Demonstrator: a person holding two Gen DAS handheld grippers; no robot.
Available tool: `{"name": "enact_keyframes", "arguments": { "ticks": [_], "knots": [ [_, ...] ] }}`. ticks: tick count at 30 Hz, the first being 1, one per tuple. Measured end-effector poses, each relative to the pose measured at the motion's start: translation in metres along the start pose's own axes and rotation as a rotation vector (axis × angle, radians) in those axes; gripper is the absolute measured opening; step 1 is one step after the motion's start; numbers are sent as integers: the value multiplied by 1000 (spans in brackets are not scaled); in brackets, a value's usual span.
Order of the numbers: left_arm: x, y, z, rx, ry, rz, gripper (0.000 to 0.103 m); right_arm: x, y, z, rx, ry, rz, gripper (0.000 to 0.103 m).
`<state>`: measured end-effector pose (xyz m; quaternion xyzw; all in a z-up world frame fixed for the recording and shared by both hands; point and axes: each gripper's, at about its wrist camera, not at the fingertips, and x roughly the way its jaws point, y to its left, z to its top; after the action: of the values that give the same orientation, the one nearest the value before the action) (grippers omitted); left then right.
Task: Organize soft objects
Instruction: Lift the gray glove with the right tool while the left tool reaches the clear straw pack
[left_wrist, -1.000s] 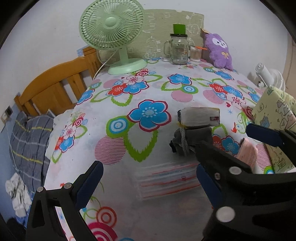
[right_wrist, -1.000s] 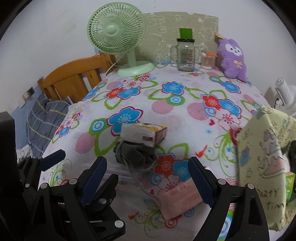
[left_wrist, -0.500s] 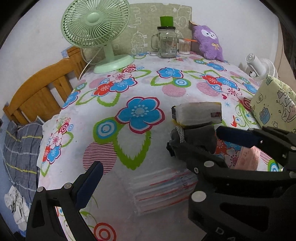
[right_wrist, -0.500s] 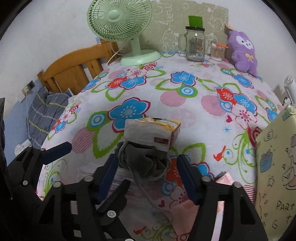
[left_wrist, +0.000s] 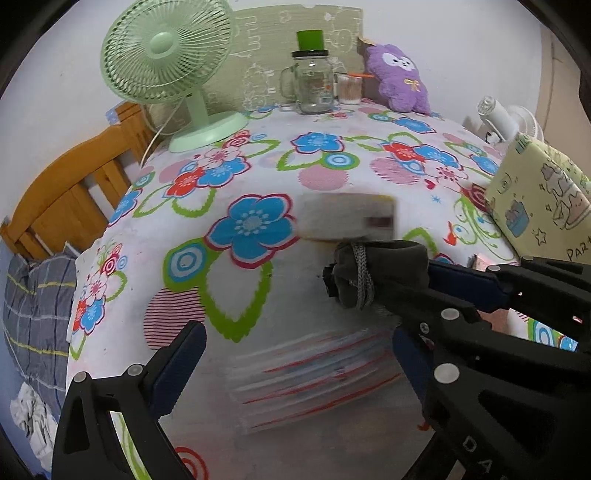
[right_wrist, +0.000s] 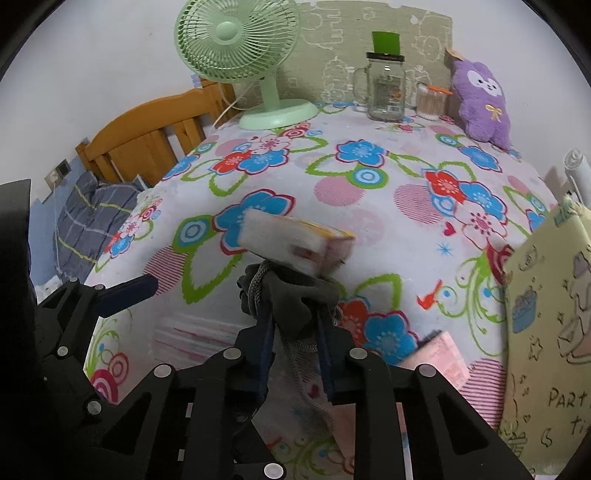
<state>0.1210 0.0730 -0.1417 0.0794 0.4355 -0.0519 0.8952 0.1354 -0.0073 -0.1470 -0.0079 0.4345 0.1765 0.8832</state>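
A grey drawstring pouch (right_wrist: 291, 295) sits mid-table on the floral tablecloth (right_wrist: 369, 206). My right gripper (right_wrist: 295, 334) is closing its jaws, and the pads squeeze the pouch from both sides. In the left wrist view it reaches in from the right onto the pouch (left_wrist: 369, 273). My left gripper (left_wrist: 295, 354) stands open above a clear striped pack (left_wrist: 317, 373), holding nothing. A white and yellow tissue pack (right_wrist: 295, 240) lies just behind the pouch and looks blurred. A pink pack (right_wrist: 439, 354) lies to the right. A purple plush toy (right_wrist: 480, 99) leans at the back.
A yellow gift bag (right_wrist: 546, 314) stands at the right edge. A green fan (right_wrist: 240, 48), a glass jar mug (right_wrist: 386, 92) and a cup of swabs (right_wrist: 428, 103) line the back. A wooden chair (right_wrist: 144, 140) with checked cloth is at the left.
The right gripper's jaws narrowed from wide apart onto the grey pouch. The left gripper stayed open and nearly still. The tissue pack is now blurred.
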Motion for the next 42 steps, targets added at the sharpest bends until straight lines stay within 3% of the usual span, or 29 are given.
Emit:
{"name": "enact_keyframes", "arguments": {
  "ticks": [11, 38, 42],
  "knots": [
    [3, -22, -8, 73, 7, 18, 102, -14, -21, -13, 46, -8, -36, 22],
    [-24, -40, -40, 14, 27, 85, 102, -49, -25, -40, 46, -58, 12, 22],
    [-23, -37, -42, -21, 26, 66, 102, -49, -24, -44, 42, -54, 11, 22]
  ]
}}
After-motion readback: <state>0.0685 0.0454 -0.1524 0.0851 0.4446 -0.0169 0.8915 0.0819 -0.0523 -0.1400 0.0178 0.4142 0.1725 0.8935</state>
